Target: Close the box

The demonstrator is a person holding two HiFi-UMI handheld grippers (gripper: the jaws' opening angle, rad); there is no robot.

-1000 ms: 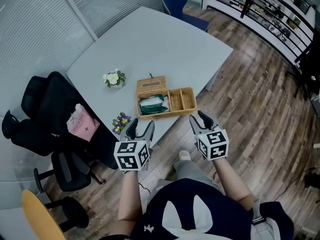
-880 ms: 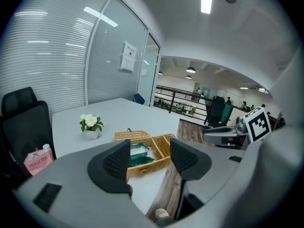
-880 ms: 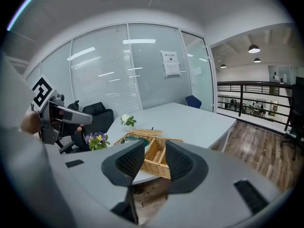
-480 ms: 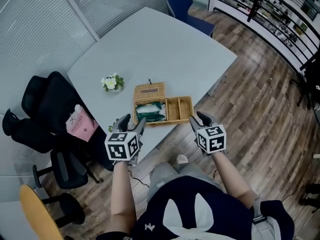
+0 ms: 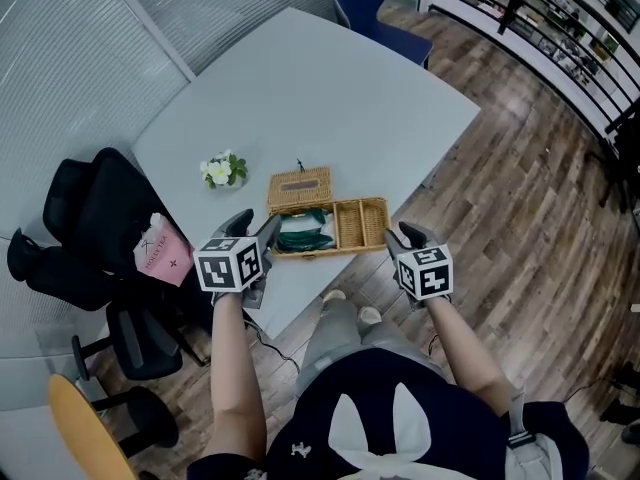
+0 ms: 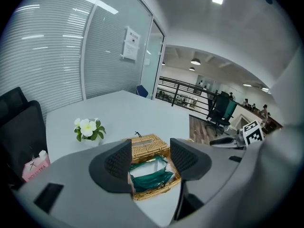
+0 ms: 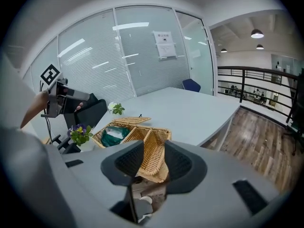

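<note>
Left claw (image 5: 256,225) advanced; open box (image 5: 318,214) just ahead.

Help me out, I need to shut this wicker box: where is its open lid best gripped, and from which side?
Probably the free far edge of the lid, by the small loop. The lid lies flat on the table behind the box, apparently hinged along its rear wall, so that edge swings furthest. Come from the side of the white flowers, jaws across the thin edge.

Office meeting room.
Grey table (image 5: 330,98); black swivel chairs (image 5: 95,213) at left; blind-covered glass partition (image 5: 70,58) upper left; railing (image 5: 560,28) upper right.
</note>
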